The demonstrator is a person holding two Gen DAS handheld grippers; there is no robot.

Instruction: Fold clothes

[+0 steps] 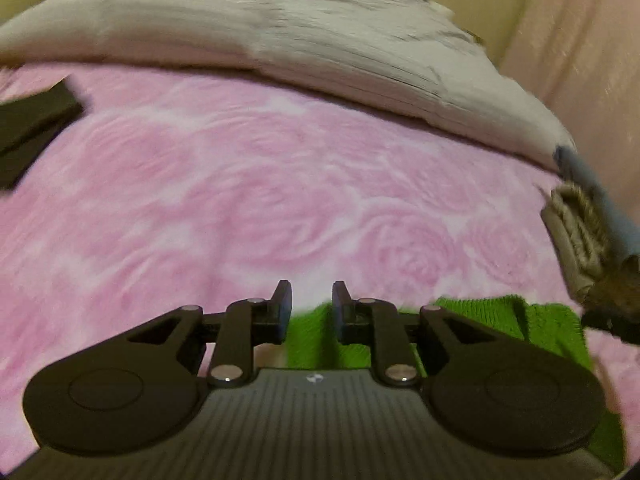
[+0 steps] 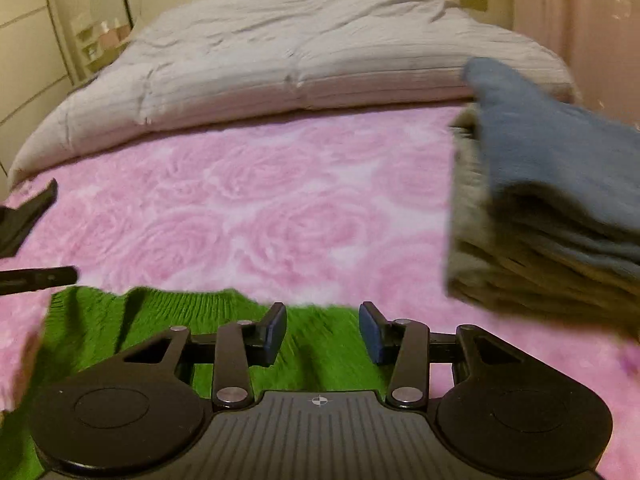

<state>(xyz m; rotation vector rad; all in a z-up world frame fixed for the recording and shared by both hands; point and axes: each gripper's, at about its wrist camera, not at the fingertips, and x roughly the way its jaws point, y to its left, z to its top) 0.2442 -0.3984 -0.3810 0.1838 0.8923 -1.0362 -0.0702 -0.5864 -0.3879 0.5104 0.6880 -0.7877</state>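
A bright green knit garment [image 2: 120, 320] lies on the pink rose-patterned blanket [image 2: 280, 208] at the near edge of the bed. It also shows in the left wrist view [image 1: 500, 320], low and to the right. My left gripper [image 1: 312, 308] is open and empty, just above the garment's left end. My right gripper [image 2: 322, 330] is open and empty, over the garment's right end. The tip of the left gripper [image 2: 40, 278] shows at the left of the right wrist view.
A stack of folded clothes, blue on grey [image 2: 552, 200], sits on the bed at the right, also in the left wrist view [image 1: 580, 240]. A grey duvet [image 2: 300, 48] covers the far half. A dark folded item [image 1: 28, 128] lies far left.
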